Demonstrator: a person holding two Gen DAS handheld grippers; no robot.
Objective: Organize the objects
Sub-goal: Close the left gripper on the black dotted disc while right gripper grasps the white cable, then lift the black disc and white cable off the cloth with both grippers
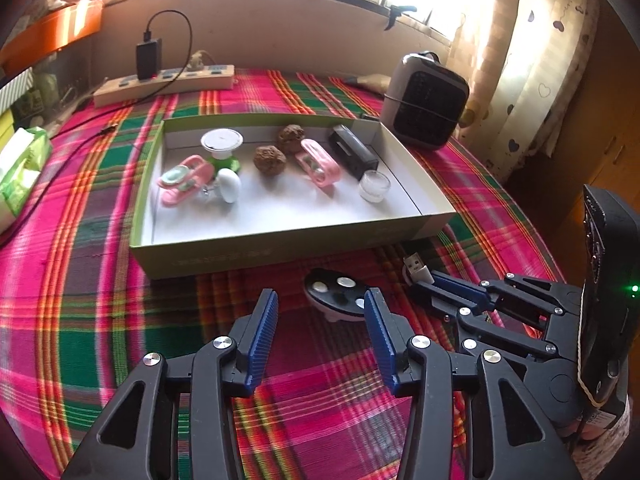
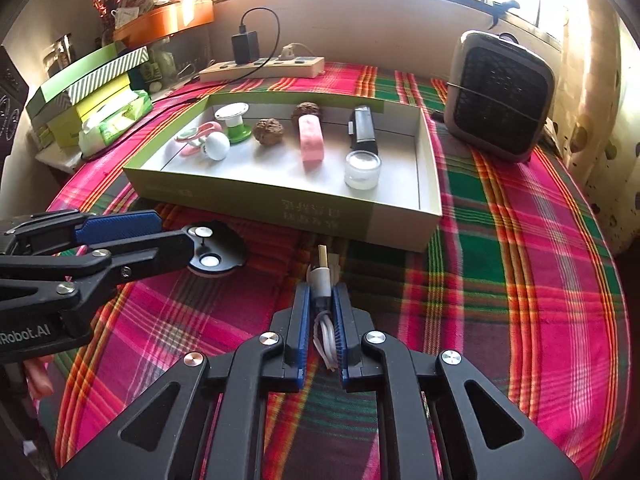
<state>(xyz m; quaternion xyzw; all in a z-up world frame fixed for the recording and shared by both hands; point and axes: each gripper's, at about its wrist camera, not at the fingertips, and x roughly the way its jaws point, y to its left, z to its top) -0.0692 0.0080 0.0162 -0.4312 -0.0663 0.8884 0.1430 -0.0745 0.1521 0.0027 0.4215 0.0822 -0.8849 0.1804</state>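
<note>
Plaid tablecloth, pink and green, covers the work surface. Left gripper: jaws spread, holding nothing; a black oval disc with metal studs lies just ahead, between the fingertips. Right gripper: jaws pressed onto a white USB cable, plug projecting forward, apparently a coiled lead. Shallow green box sits beyond both jaws, holding walnuts, a pink case, a glass jar.

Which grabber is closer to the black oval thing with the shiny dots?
Left. The left gripper is open right in front of the black oval disc, while the right gripper, off to its side, clamps a white USB cable.
</note>
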